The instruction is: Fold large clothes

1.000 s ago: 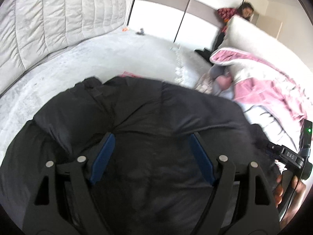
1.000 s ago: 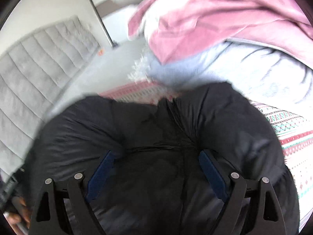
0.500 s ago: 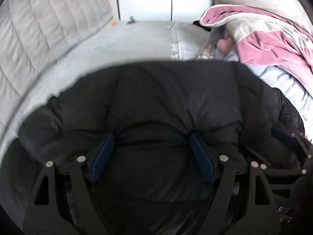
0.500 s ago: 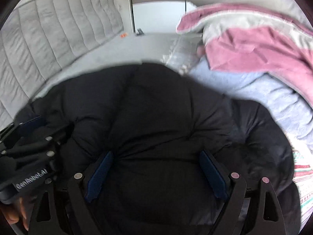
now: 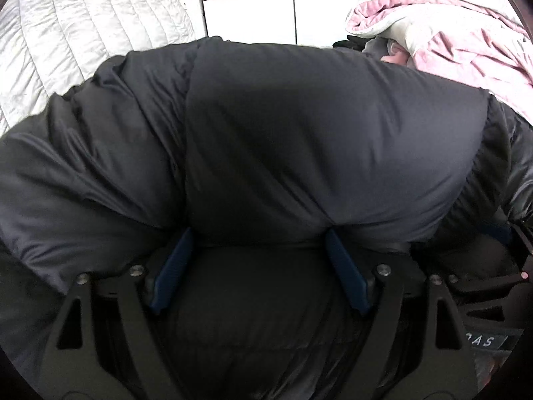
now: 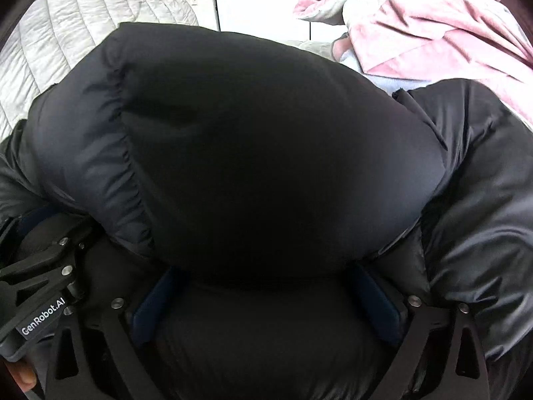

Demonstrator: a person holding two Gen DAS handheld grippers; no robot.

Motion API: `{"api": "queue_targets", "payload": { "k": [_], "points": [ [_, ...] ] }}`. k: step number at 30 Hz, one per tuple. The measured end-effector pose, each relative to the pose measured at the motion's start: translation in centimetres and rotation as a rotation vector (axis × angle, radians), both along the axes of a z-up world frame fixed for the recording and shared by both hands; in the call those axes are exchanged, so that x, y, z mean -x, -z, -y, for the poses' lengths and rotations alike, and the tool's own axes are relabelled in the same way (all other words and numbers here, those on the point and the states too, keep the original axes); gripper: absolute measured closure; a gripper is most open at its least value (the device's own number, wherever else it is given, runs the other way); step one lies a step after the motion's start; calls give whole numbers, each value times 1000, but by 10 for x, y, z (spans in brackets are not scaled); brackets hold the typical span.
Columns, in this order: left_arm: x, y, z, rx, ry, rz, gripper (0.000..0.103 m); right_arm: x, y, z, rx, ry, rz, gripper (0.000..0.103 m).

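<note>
A large black puffer jacket [image 5: 299,126] fills most of the left wrist view and also most of the right wrist view [image 6: 253,153]. My left gripper [image 5: 258,238] has its blue-padded fingers spread wide, with a thick bulge of the jacket between them. My right gripper [image 6: 265,275] stands the same way, jaws wide around a puffy fold of jacket. The two grippers are side by side: the right one shows at the lower right of the left wrist view [image 5: 493,286], the left one at the lower left of the right wrist view [image 6: 40,286]. The fingertips are buried in fabric.
A grey quilted headboard [image 5: 83,33] stands at the back left. A pink and white blanket [image 5: 466,40] is heaped at the right, also in the right wrist view [image 6: 416,23]. White wardrobe doors [image 5: 250,13] are behind.
Both grippers have drawn together and pushed into the jacket. The jacket has bunched up and risen, now hiding the grey bed surface and patterned cloth seen earlier.
</note>
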State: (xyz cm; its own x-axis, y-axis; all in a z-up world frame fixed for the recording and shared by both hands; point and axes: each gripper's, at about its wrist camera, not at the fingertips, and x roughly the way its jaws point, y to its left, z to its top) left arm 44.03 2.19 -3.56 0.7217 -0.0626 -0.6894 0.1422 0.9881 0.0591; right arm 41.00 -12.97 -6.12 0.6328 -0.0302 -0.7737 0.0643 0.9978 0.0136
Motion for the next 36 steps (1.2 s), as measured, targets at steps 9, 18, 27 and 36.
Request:
{"api": "queue_targets", "payload": {
  "k": [9,18,27,36],
  "points": [
    [0,15,1,0,5,8,20,15,9,0,-19,-1,1,1],
    [11,25,-6,-7,1,16,19,11,12,1,-21,-2,7,0],
    [10,29,-7,-14,1,12,19,12,10,-2,-19,0,10,0],
    [13,20,-17,13,39,-34,19,13,-8,-5,-4,-12,11,0]
  ]
}}
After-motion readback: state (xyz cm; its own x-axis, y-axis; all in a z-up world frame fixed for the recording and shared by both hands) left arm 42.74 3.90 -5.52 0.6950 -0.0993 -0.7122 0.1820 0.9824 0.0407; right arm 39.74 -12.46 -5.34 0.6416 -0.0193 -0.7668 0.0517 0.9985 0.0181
